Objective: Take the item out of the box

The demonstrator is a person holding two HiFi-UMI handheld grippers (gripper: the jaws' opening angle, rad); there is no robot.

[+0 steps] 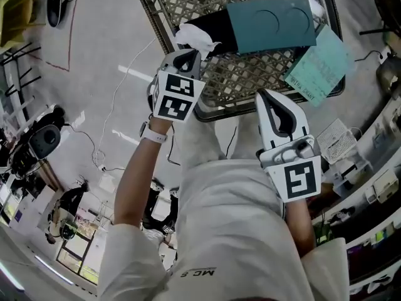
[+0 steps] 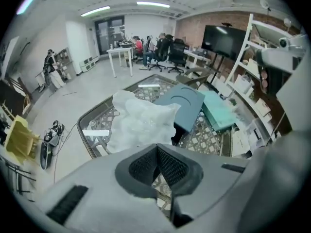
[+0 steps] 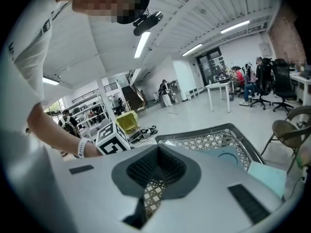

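Hanging closest to the person's body, the right gripper (image 1: 266, 96) (image 3: 156, 149) sits just short of the near rim of the wicker table (image 1: 207, 113). Its fingers are pressed together with nothing between them, and only lattice shows through the gap below the pads. Further out, the left gripper (image 1: 187, 55) (image 2: 156, 147) reaches over the table's near-left corner, its fingers also closed tip to tip. Right at those tips lies the white wrapped item (image 1: 195, 39) (image 2: 141, 120), crumpled and sticking out of the open end of the teal box (image 1: 269, 22) (image 2: 182, 103). Whether the tips pinch its edge cannot be told. The box lies flat on the lattice. Beyond it, a pale green sheet (image 1: 319, 64) overhangs the table's right edge.
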